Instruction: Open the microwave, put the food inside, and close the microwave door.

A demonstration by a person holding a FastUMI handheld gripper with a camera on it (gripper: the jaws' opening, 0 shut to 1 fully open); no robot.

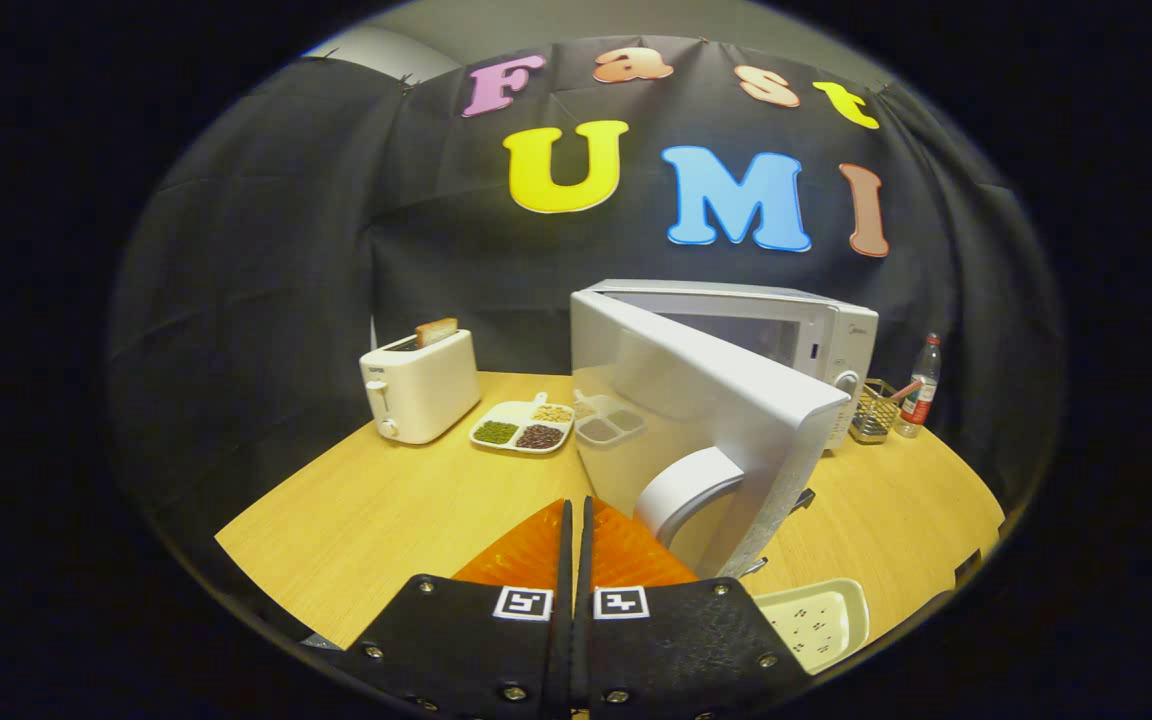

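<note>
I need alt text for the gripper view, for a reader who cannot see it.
The gripper, fingers shut with nothing between them, faces a white microwave whose door is swung open. Beyond on the wooden table stand a toaster and a divided dish of beans.

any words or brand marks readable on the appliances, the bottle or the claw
Toaster: small mark near its top, too blurred to read.
Microwave: small mark on its control panel, too small to read.
Bottle: label unreadable.
Claw, fingers shut together: two square patterned markers, no words.
</note>
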